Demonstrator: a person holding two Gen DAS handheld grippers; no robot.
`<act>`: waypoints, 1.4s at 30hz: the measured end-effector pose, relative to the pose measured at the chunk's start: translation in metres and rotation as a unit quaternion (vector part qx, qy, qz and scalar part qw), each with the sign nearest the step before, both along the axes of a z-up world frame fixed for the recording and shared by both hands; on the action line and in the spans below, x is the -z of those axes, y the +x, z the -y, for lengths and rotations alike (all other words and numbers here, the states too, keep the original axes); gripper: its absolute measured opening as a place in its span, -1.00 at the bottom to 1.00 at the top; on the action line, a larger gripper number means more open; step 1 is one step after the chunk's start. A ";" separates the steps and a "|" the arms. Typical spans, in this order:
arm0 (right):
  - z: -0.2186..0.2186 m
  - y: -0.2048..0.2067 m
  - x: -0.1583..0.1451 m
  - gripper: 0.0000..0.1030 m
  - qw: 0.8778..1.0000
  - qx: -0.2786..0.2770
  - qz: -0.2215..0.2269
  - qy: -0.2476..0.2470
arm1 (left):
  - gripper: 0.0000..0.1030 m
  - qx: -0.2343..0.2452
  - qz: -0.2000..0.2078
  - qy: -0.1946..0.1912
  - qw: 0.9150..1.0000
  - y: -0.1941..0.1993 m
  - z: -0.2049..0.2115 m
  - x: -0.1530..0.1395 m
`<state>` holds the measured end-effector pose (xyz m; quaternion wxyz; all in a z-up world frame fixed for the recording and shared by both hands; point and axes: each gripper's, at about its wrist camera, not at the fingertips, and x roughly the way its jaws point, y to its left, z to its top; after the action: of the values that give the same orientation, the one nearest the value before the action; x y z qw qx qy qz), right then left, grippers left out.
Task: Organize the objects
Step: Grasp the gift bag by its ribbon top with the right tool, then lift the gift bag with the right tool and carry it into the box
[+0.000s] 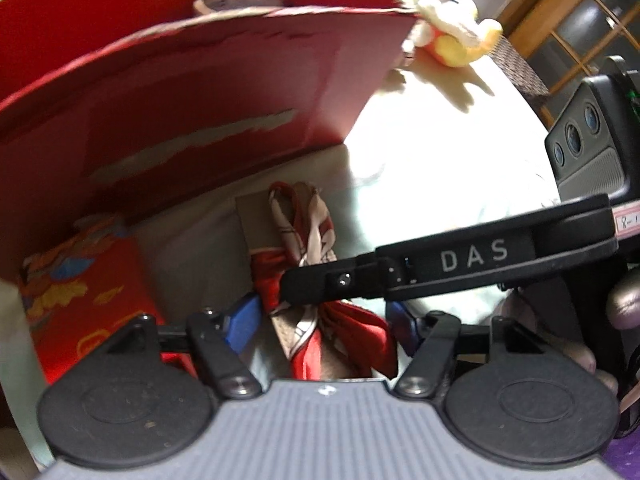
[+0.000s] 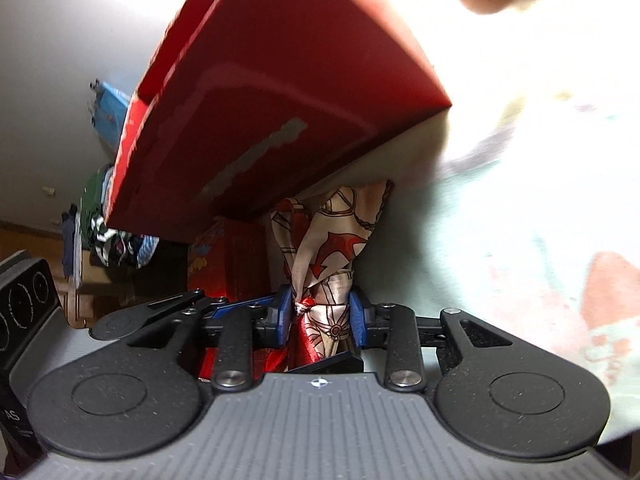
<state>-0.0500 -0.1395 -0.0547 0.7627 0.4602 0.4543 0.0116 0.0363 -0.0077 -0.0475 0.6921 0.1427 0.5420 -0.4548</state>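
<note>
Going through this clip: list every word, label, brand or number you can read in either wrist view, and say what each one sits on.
"DAS": white letters on the right hand-held gripper, along its black arm crossing the left wrist view.
"8-1", uncertain: handwritten on the white tag, cut by the frame edge.
"AS": partial, on the left hand-held gripper body at the right wrist view's edge.
Red packet: print too blurred to read.

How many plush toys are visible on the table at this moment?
1. A white and yellow plush toy lies on the table at its far edge, just right of the big red box, in the left wrist view. The box may hide others.
</note>
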 end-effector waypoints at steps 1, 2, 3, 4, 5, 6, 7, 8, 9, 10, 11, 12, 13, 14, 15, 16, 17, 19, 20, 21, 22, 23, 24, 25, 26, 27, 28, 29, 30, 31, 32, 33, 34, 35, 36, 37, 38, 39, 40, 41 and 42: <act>0.003 -0.004 -0.002 -0.37 1.000 0.007 0.002 -0.001 | 0.32 0.009 0.003 -0.001 1.000 -0.001 0.004 -0.003; 0.006 -0.008 -0.004 -0.37 1.000 0.013 0.003 -0.003 | 0.32 0.018 0.006 -0.003 1.000 -0.003 0.007 -0.005; 0.009 -0.012 -0.007 -0.37 1.000 0.021 0.005 -0.005 | 0.32 0.027 0.010 -0.006 1.000 -0.005 0.011 -0.008; 0.013 -0.016 -0.010 -0.37 1.000 0.028 0.007 -0.006 | 0.32 0.037 0.013 -0.009 0.999 -0.007 0.015 -0.011; 0.017 -0.020 -0.013 -0.37 0.999 0.036 0.009 -0.007 | 0.33 0.046 0.016 -0.013 0.999 -0.009 0.019 -0.015; 0.021 -0.025 -0.017 -0.37 0.999 0.046 0.012 -0.008 | 0.33 0.055 0.020 -0.018 0.998 -0.011 0.023 -0.019; 0.025 -0.030 -0.020 -0.37 0.998 0.055 0.015 -0.010 | 0.33 0.064 0.024 -0.022 0.997 -0.013 0.026 -0.023; 0.028 -0.035 -0.024 -0.37 0.998 0.063 0.018 -0.012 | 0.33 0.073 0.028 -0.027 0.997 -0.015 0.030 -0.027; 0.032 -0.040 -0.028 -0.37 0.997 0.071 0.022 -0.015 | 0.33 0.081 0.032 -0.033 0.996 -0.017 0.033 -0.032; 0.035 -0.044 -0.033 -0.37 0.996 0.079 0.027 -0.020 | 0.34 0.089 0.036 -0.039 0.995 -0.018 0.037 -0.036; 0.039 -0.049 -0.036 -0.37 0.995 0.086 0.033 -0.025 | 0.34 0.096 0.040 -0.046 0.994 -0.020 0.040 -0.041; 0.040 -0.053 -0.042 -0.37 0.994 0.093 0.039 -0.032 | 0.35 0.102 0.044 -0.053 0.992 -0.020 0.043 -0.047; 0.031 -0.052 -0.050 -0.37 0.993 0.100 0.047 -0.041 | 0.35 0.107 0.048 -0.061 0.991 -0.021 0.046 -0.053; 0.032 -0.056 -0.057 -0.37 0.992 0.106 0.054 -0.049 | 0.35 0.112 0.052 -0.070 0.990 -0.022 0.049 -0.059; 0.032 -0.057 -0.065 -0.37 0.990 0.111 0.062 -0.057 | 0.36 0.115 0.057 -0.079 0.989 -0.023 0.052 -0.066; 0.039 -0.052 -0.066 -0.37 0.989 0.117 0.070 -0.065 | 0.36 0.118 0.062 -0.088 0.987 -0.023 0.054 -0.073; 0.048 -0.054 -0.073 -0.37 0.987 0.121 0.079 -0.073 | 0.36 0.121 0.068 -0.098 0.985 -0.023 0.056 -0.080; 0.052 -0.053 -0.090 -0.37 0.983 0.125 0.098 -0.090 | 0.36 0.123 0.083 -0.118 0.982 -0.024 0.062 -0.094; 0.058 -0.053 -0.092 -0.37 0.981 0.125 0.111 -0.100 | 0.36 0.122 0.092 -0.127 0.980 -0.023 0.063 -0.102; 0.060 -0.050 -0.101 -0.37 0.979 0.124 0.122 -0.108 | 0.36 0.120 0.101 -0.137 0.978 -0.021 0.062 -0.111; 0.061 -0.045 -0.109 -0.37 0.977 0.121 0.134 -0.116 | 0.36 0.116 0.110 -0.146 0.976 -0.018 0.062 -0.119; 0.061 -0.040 -0.116 -0.37 0.975 0.118 0.146 -0.122 | 0.36 0.111 0.119 -0.154 0.974 -0.015 0.061 -0.127; 0.062 -0.035 -0.123 -0.37 0.973 0.114 0.156 -0.127 | 0.36 0.105 0.127 -0.162 0.973 -0.010 0.060 -0.135; 0.060 -0.022 -0.131 -0.37 0.971 0.109 0.167 -0.133 | 0.36 0.097 0.135 -0.168 0.972 -0.005 0.059 -0.143; 0.060 -0.014 -0.138 -0.37 0.969 0.103 0.177 -0.138 | 0.36 0.089 0.142 -0.173 0.971 0.000 0.058 -0.149; 0.059 -0.007 -0.148 -0.37 0.967 0.096 0.187 -0.143 | 0.36 0.080 0.149 -0.177 0.970 0.006 0.055 -0.155; 0.058 0.001 -0.152 -0.37 0.966 0.090 0.194 -0.146 | 0.36 0.071 0.155 -0.181 0.968 0.010 0.051 -0.162; 0.056 0.009 -0.159 -0.37 0.964 0.081 0.204 -0.151 | 0.36 0.061 0.162 -0.185 0.967 0.015 0.045 -0.167; 0.054 0.017 -0.163 -0.37 0.962 0.071 0.213 -0.154 | 0.36 0.050 0.170 -0.188 0.966 0.020 0.040 -0.172; 0.051 0.026 -0.167 -0.37 0.961 0.062 0.220 -0.156 | 0.36 0.040 0.177 -0.190 0.965 0.025 0.035 -0.178; 0.048 0.034 -0.173 -0.37 0.960 0.054 0.225 -0.156 | 0.36 0.029 0.183 -0.190 0.964 0.030 0.031 -0.181; 0.046 0.043 -0.174 -0.37 0.959 0.044 0.230 -0.157 | 0.36 0.017 0.188 -0.190 0.963 0.036 0.028 -0.183; 0.044 0.052 -0.176 -0.37 0.959 0.034 0.233 -0.158 | 0.36 0.005 0.191 -0.189 0.963 0.042 0.024 -0.184; 0.041 0.063 -0.176 -0.37 0.959 0.022 0.234 -0.158 | 0.36 -0.007 0.192 -0.186 0.963 0.048 0.021 -0.185; 0.039 0.072 -0.176 -0.37 0.959 0.012 0.234 -0.156 | 0.36 -0.019 0.193 -0.183 0.964 0.054 0.019 -0.184; 0.037 0.081 -0.174 -0.37 0.960 0.003 0.233 -0.154 | 0.36 -0.030 0.193 -0.179 0.964 0.060 0.016 -0.182; 0.035 0.091 -0.173 -0.37 0.962 -0.008 0.229 -0.151 | 0.36 -0.041 0.192 -0.174 0.965 0.065 0.013 -0.180; 0.032 0.099 -0.170 -0.37 0.963 -0.018 0.225 -0.150 | 0.36 -0.051 0.190 -0.168 0.966 0.071 0.011 -0.177; 0.030 0.108 -0.167 -0.37 0.964 -0.029 0.220 -0.150 | 0.36 -0.060 0.187 -0.162 0.967 0.076 0.009 -0.173; 0.027 0.116 -0.163 -0.37 0.965 -0.039 0.212 -0.149 | 0.36 -0.068 0.181 -0.155 0.969 0.081 0.006 -0.167; 0.025 0.123 -0.158 -0.37 0.967 -0.048 0.203 -0.147 | 0.36 -0.075 0.175 -0.148 0.970 0.086 0.004 -0.162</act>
<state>0.0728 -0.1648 0.1032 0.8968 0.3083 0.3085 0.0742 0.1220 -0.0121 0.1140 0.8219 0.0747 0.3483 -0.4445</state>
